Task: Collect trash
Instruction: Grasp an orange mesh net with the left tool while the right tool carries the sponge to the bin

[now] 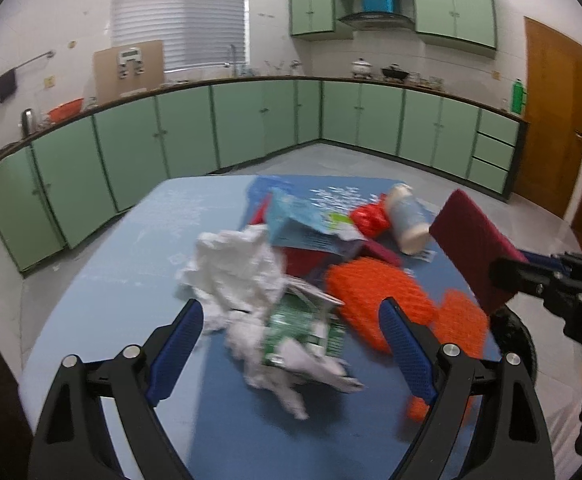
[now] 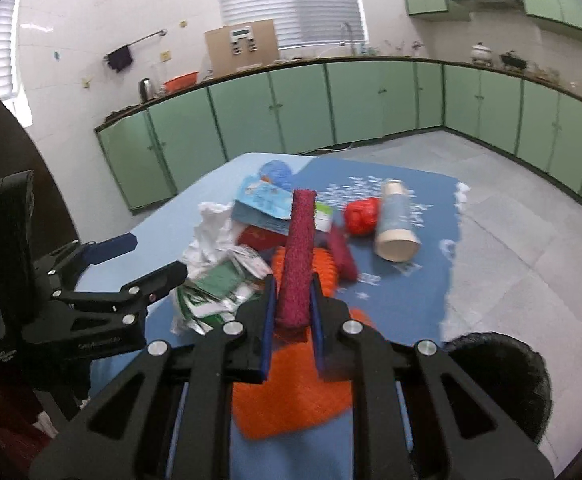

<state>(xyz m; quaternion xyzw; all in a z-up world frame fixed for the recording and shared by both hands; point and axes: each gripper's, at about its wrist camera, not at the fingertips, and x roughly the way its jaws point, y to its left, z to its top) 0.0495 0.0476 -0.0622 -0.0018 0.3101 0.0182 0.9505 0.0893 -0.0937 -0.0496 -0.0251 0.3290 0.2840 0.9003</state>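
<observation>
Left wrist: my left gripper (image 1: 291, 320) is wide open, holding nothing, jaws straddling the crumpled white paper (image 1: 239, 272) and green wrapper (image 1: 303, 328) on the blue table (image 1: 123, 248), with orange foam netting (image 1: 375, 292) just right of them. Right wrist: my right gripper (image 2: 291, 300) is clamped on a maroon scrub pad (image 2: 297, 256), lifted above the pile; the tipped paper cup (image 2: 395, 224) and red wrapper (image 2: 361, 210) lie beyond.

Two grippers (image 1: 291, 316) (image 2: 291, 292), one cup (image 2: 395, 220), one sponge (image 2: 297, 256)
</observation>
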